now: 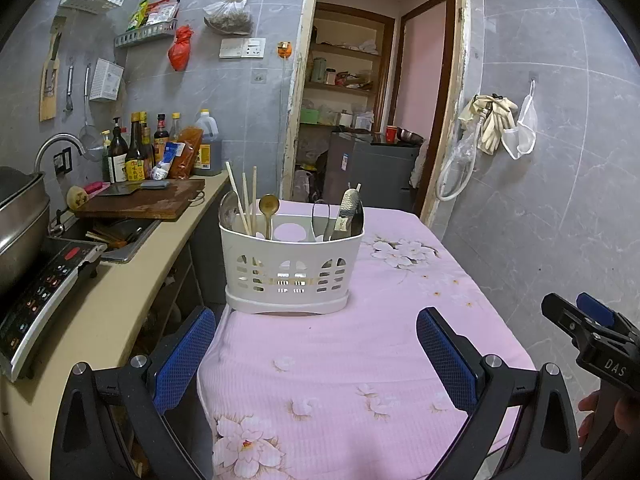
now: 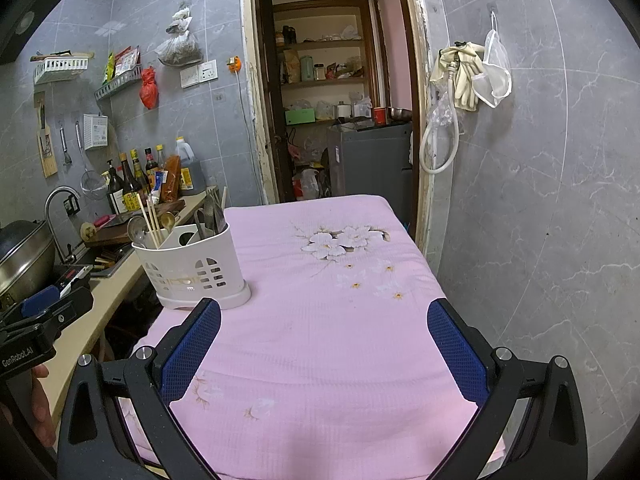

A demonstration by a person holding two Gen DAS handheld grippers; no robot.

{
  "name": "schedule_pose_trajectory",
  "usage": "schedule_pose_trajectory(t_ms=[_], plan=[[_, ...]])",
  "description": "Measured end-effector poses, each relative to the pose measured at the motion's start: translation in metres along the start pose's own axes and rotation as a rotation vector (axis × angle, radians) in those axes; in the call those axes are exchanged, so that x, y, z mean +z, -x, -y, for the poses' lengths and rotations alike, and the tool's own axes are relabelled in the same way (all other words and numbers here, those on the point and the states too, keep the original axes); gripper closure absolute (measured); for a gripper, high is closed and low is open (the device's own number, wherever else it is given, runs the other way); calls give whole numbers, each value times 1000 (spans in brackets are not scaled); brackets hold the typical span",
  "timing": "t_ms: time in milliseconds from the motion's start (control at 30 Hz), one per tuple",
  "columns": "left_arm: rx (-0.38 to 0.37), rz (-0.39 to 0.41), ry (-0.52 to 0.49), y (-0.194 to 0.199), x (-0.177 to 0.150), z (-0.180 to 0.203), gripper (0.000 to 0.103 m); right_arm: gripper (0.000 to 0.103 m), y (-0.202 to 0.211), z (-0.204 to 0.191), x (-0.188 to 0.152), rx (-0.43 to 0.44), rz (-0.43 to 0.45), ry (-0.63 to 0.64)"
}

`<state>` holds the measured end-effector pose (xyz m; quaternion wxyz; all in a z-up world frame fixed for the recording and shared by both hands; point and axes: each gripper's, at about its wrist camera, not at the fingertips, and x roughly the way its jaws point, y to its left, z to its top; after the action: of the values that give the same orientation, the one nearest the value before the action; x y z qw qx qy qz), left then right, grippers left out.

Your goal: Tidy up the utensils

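Both hand-held grippers hover above the near end of the pink flowered tablecloth (image 1: 360, 360), and each is spread wide with nothing between its blue pads. Taking the white utensil caddy (image 1: 290, 264) as the landmark and going left to right in the left wrist view: far left of the caddy, on the beige counter (image 1: 120, 300), sits an induction cooker (image 1: 44, 300) with a steel pot (image 1: 20, 216) on it, then a sink with a curved tap (image 1: 56, 146), and behind them a wooden chopping board (image 1: 144, 200) and a row of sauce bottles (image 1: 136, 148) against the grey tiled wall. The left gripper (image 1: 316, 356) hangs just in front of the caddy, its left pad over the gap between counter and table, its right pad over the cloth.

The caddy stands upright at the left edge of the table, near the counter. Its left compartment holds a steel spoon, pale chopsticks (image 1: 244, 200) leaning to the left, and a brass-coloured spoon (image 1: 269, 208). Its right compartment holds tongs (image 1: 322, 216) and a flat metal tool with a patterned blade (image 1: 352, 208); just what that tool is I cannot tell.

Behind and to the right of the caddy an open doorway (image 1: 376, 92) shows shelves and a grey cabinet. Further right, rubber gloves (image 1: 494, 120) and a mesh bag hang from wall hooks. Well to the right of the caddy, the right gripper (image 2: 324, 348) hovers over bare cloth, beside printed white blossoms (image 2: 340, 242); a hand (image 1: 600, 416) holds it at the frame edge.
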<state>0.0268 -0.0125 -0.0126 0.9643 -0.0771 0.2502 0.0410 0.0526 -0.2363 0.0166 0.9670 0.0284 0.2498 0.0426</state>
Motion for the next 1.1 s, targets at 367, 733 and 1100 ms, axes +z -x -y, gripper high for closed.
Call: schedule_pose_trajectory(t_ms=[367,733,1100], plan=[[2,2,-1,0,0,2,2,2,0,1,-1,0,-3,1],[2,1,1,0,-1,2,2,2,0,0,0,1,-3,1],[-2,-1,-5,-1,-1,4,2,2,-1,0,-1,-1,-4,0]])
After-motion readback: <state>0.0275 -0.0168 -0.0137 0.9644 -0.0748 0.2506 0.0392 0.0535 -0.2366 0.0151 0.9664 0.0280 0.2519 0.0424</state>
